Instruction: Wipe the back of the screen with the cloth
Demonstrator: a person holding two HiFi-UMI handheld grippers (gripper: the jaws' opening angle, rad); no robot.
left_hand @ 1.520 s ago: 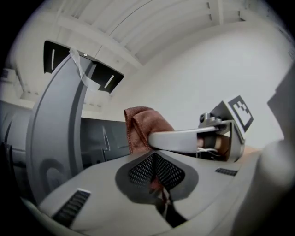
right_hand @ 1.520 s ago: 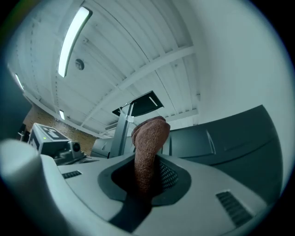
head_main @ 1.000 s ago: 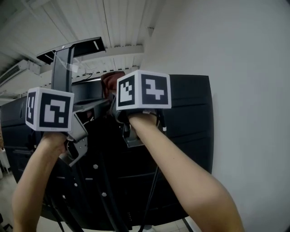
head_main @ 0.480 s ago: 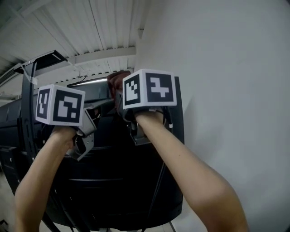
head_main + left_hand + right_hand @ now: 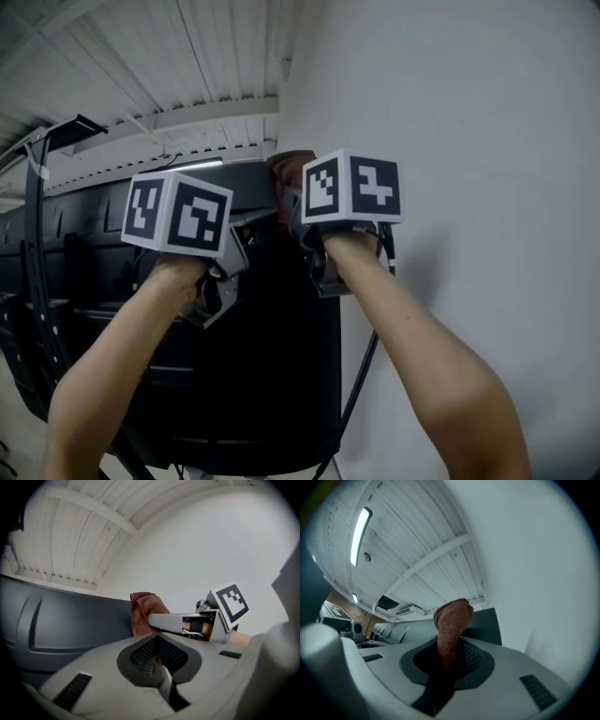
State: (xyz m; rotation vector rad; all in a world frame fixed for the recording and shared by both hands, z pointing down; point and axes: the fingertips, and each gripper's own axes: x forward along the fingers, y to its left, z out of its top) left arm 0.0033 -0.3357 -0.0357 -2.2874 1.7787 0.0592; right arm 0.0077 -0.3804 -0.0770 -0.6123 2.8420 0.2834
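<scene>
Right gripper [image 5: 302,214] with cloth [image 5: 286,172] shifts right along screen [image 5: 272,375] top, now near wall-side corner; left gripper [image 5: 246,223] follows alongside.

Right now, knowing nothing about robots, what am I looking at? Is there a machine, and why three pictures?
There is no robot arm here. A person holds a hand tool in each hand, each with two fingers and a marker cube. One picture comes from a camera on the person's head. The other two cameras ride on the tools and look along their fingers. The right gripper has its fingers shut on a reddish-brown cloth, held at the top edge of a black screen seen from behind, close to a white wall. The left gripper is beside it, fingers together, apparently holding nothing.
</scene>
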